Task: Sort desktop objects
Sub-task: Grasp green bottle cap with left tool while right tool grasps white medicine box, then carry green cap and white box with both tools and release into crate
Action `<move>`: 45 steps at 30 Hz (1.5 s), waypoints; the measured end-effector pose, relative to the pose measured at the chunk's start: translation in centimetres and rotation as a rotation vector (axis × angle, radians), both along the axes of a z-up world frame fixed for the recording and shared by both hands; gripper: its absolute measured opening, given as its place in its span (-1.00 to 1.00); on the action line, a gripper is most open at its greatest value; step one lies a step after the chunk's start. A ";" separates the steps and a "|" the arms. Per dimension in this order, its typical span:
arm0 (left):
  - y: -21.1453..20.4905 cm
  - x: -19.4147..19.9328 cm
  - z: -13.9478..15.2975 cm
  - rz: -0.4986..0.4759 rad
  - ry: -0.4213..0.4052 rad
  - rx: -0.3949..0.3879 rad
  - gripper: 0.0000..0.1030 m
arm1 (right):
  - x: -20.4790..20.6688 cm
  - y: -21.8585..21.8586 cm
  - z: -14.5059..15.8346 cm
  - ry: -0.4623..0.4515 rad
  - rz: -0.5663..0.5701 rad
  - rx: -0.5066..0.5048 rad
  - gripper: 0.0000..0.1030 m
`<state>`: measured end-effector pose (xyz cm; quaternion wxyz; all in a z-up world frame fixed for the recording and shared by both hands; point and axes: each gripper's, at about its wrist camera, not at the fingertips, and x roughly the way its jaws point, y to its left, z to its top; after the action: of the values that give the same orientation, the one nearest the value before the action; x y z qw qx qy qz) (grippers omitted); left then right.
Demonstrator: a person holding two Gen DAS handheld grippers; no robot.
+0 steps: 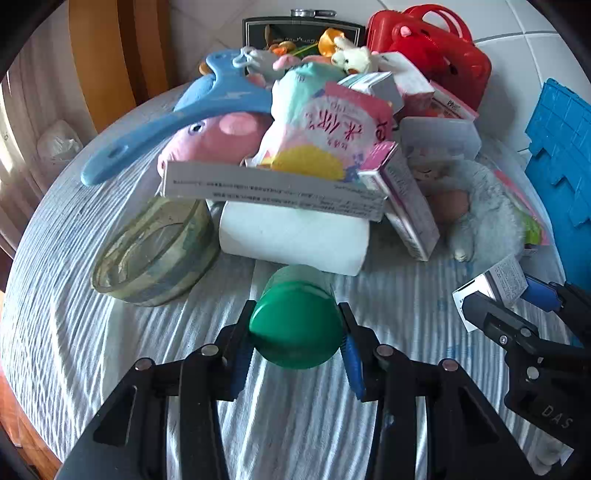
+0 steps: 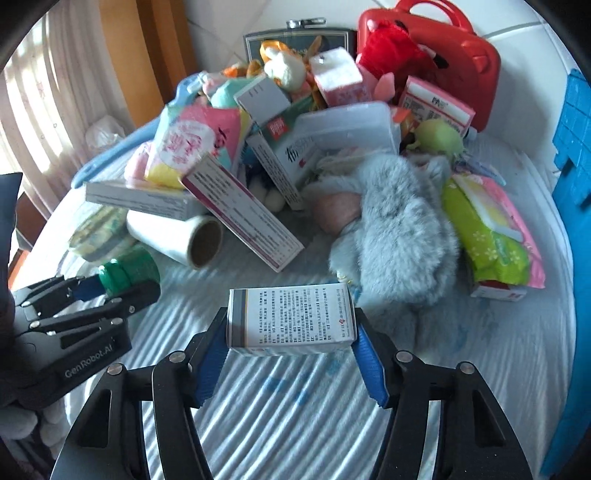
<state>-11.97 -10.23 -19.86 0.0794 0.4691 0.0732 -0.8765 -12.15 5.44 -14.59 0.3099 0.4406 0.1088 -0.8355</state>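
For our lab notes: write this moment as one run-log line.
left gripper: shut on green bottle | right gripper: shut on white box | pile: unsorted

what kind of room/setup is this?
Probably a home room, with a round table under a striped white cloth. Clues: a household jumble of plush toys, medicine boxes and a paper roll, plus a curtain and tiled floor.
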 end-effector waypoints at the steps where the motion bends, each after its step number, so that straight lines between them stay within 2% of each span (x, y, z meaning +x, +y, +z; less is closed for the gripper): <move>1: 0.4 0.4 0.8 -0.003 0.018 -0.003 -0.21 | 0.3 0.3 0.7 0.016 0.004 -0.008 0.22; 8: 2.1 1.6 7.7 -0.035 0.159 -0.028 -0.21 | 1.4 2.0 7.1 0.152 0.009 -0.074 0.22; 15: 5.5 2.5 14.9 -0.106 0.334 -0.060 -0.21 | 2.8 6.3 14.6 0.314 -0.039 -0.156 0.22; 21: 11.2 3.0 20.6 -0.198 0.476 -0.076 -0.21 | 3.7 11.6 20.3 0.458 -0.127 -0.177 0.22; 27: 18.0 2.9 24.8 -0.311 0.585 -0.055 -0.21 | 4.6 19.4 25.4 0.593 -0.265 -0.192 0.22; 32: 24.9 3.0 27.6 -0.403 0.643 -0.045 -0.21 | 4.8 26.2 27.6 0.663 -0.392 -0.166 0.22; 37: 31.8 2.7 29.8 -0.477 0.665 -0.033 -0.21 | 3.9 33.2 28.6 0.677 -0.529 -0.108 0.22; 41: 37.8 2.0 30.8 -0.533 0.634 -0.037 -0.21 | 2.7 38.9 28.6 0.658 -0.642 -0.034 0.22; 45: 42.8 1.4 30.7 -0.587 0.581 -0.039 -0.21 | 0.9 43.9 27.6 0.623 -0.743 0.036 0.22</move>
<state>-10.61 32.60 10.80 -0.1891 0.2018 -0.0610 -0.9591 -11.25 49.34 13.01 -0.0645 0.1836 0.0460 -0.9798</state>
